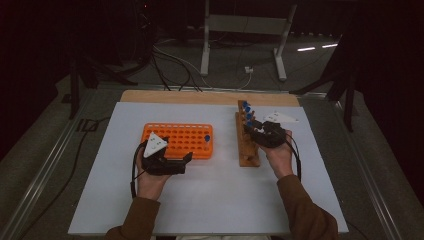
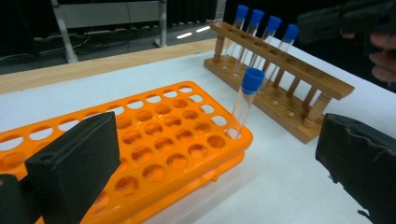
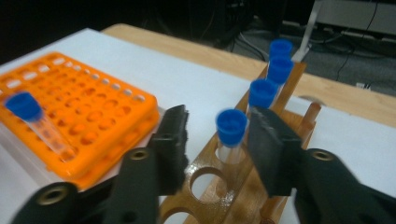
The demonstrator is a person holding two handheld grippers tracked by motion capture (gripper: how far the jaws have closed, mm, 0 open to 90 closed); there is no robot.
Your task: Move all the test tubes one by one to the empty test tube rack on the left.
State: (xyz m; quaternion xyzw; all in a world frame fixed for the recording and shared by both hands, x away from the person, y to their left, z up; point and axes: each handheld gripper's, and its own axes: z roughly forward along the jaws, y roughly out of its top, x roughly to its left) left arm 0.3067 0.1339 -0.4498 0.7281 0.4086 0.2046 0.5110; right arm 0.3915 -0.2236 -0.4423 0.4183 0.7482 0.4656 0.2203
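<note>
I hold the left gripper (image 1: pixel 188 159) with its jaws spread wide and empty, just in front of the orange tube rack (image 2: pixel 154 135), clear of the blue-capped tube (image 2: pixel 246 100) that stands slightly tilted in a corner hole. My right gripper (image 3: pixel 218 133) straddles the nearest capped tube (image 3: pixel 231 130) in the wooden rack (image 3: pixel 224 182). Its jaws stand close on either side, but the pads are not yet pressing. Three more tubes stand behind it. I judge the next step is to clench and lift straight up.

Lab bench: test-tube racks (image 1: pixel 182 139), dark cabled floor (image 1: pixel 170 65).
</note>
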